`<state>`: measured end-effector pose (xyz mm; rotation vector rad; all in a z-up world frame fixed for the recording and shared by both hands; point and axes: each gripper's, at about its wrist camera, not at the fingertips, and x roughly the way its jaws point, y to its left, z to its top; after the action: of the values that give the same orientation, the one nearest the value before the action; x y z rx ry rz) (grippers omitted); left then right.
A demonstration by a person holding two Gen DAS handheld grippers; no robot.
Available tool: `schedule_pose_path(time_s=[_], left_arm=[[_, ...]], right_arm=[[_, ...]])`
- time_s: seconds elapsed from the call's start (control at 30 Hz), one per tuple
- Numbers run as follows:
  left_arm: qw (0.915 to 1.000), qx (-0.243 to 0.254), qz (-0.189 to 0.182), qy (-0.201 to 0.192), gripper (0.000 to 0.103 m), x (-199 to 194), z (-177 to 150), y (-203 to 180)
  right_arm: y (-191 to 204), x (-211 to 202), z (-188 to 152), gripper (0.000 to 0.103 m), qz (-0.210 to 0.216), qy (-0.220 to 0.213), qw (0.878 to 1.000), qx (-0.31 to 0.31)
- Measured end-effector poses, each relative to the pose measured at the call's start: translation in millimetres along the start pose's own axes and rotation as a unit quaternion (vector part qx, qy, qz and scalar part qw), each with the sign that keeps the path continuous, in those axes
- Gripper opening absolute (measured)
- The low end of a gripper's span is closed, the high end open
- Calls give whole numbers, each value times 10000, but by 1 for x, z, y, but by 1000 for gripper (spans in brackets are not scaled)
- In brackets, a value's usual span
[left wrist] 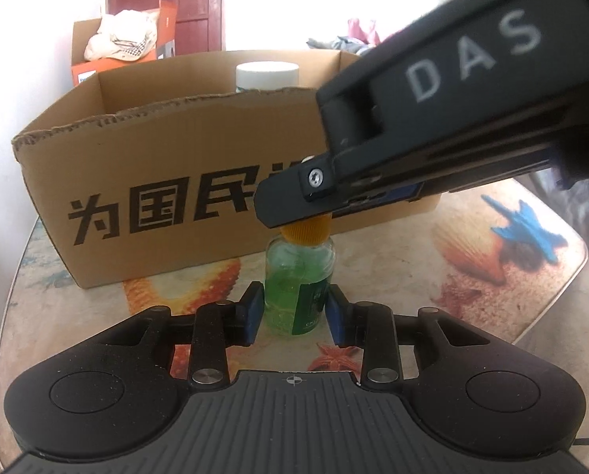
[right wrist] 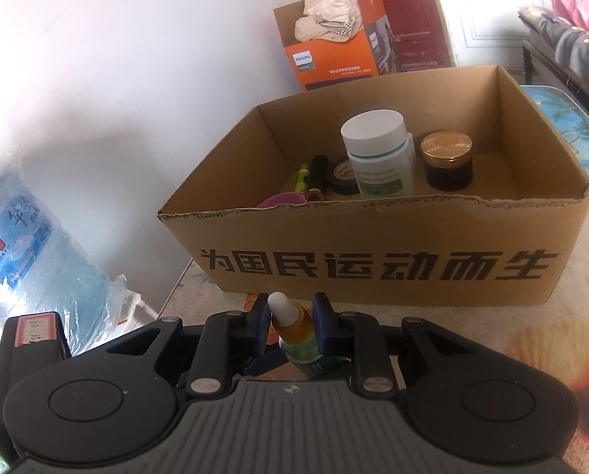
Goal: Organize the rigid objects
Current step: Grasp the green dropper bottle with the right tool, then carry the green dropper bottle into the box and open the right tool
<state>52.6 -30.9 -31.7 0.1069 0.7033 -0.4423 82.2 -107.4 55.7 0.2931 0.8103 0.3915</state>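
A small green bottle (left wrist: 290, 276) with an orange dropper cap (left wrist: 306, 233) stands upright just in front of the cardboard box (left wrist: 156, 150). My left gripper (left wrist: 294, 296) is shut on its glass body, with the blue pads against both sides. In the left wrist view a finger (left wrist: 282, 201) of the right gripper reaches in from the upper right and covers the cap's top. In the right wrist view my right gripper (right wrist: 292, 308) is shut on the orange cap (right wrist: 294, 328), whose white rubber tip (right wrist: 278, 306) sticks up between the fingers.
The open box (right wrist: 373, 237) holds a white-lidded bottle (right wrist: 377, 150), a gold-lidded dark jar (right wrist: 446, 162), a tape roll (right wrist: 342, 175) and small tubes. A bagged water jug (right wrist: 30, 245) stands left of the table. An orange carton (right wrist: 334, 59) sits behind. The seashell-print tablecloth (left wrist: 472, 268) spreads to the right.
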Motion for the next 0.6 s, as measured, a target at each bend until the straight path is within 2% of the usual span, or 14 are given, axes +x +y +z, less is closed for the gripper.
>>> schedule_pose_path(time_s=[0.27, 0.43, 0.6], left_arm=[[10000, -7, -28, 60, 32, 1, 1, -5], [9999, 141, -42, -87, 32, -23, 13, -13], [9987, 342, -10, -382, 32, -51, 41, -24]], right_arm=[[-4, -5, -1, 25, 119, -48, 9999, 82], [-3, -29, 4, 25, 256, -254, 9993, 33], [3, -65, 22, 25, 453, -642, 9968, -164]])
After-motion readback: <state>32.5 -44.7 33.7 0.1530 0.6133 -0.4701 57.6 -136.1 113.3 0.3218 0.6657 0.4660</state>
